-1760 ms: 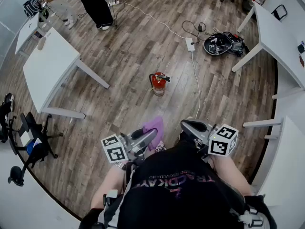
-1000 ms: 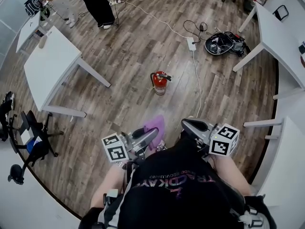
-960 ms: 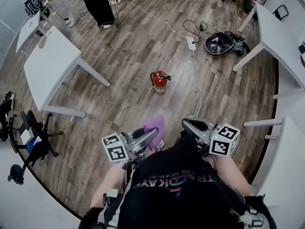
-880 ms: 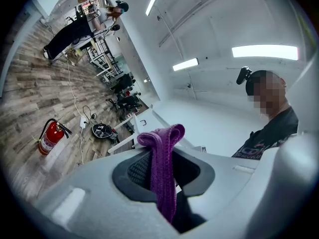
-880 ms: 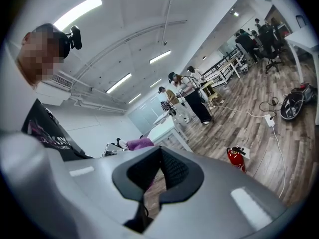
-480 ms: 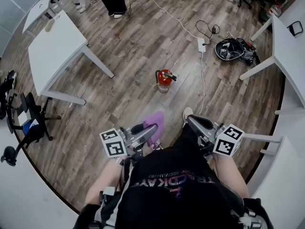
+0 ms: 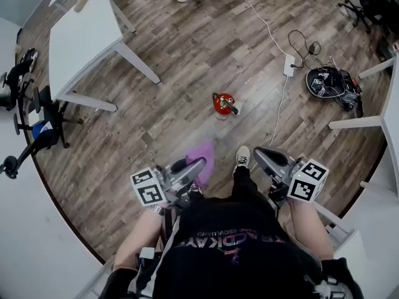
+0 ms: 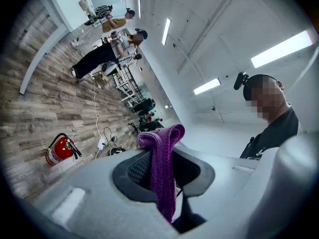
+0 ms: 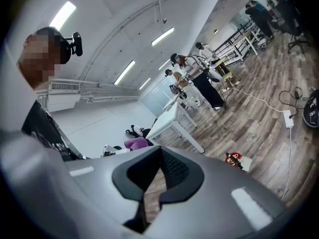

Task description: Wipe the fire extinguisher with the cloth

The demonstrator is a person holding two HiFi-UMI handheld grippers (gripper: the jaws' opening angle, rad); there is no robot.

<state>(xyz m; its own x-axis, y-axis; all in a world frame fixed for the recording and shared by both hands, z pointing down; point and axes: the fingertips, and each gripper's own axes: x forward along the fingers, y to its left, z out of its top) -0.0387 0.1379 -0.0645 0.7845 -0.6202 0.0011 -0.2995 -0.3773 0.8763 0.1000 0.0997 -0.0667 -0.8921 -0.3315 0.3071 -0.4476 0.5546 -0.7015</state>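
A small red fire extinguisher point(image 7: 224, 103) stands upright on the wooden floor, ahead of both grippers and well apart from them. It also shows low at the left in the left gripper view, extinguisher point(image 8: 59, 151), and low at the right in the right gripper view, extinguisher point(image 9: 234, 159). My left gripper point(image 7: 196, 166) is shut on a purple cloth point(image 7: 201, 154); the cloth point(image 8: 162, 168) is folded over the jaw tips and hangs down between them. My right gripper point(image 7: 259, 154) is shut with nothing in it, held level with the left one at the person's waist.
A white table point(image 7: 81, 36) stands at the far left, with office chairs point(image 7: 25, 123) beside it. A power strip and cable point(image 7: 288, 66) and a black bag point(image 7: 330, 83) lie at the right. The person's shoe point(image 7: 242, 157) is between the grippers. People stand far off.
The person has stepped forward: the extinguisher now lies nearer and lower in the head view. Both grippers came along with it, the left still shut on the cloth.
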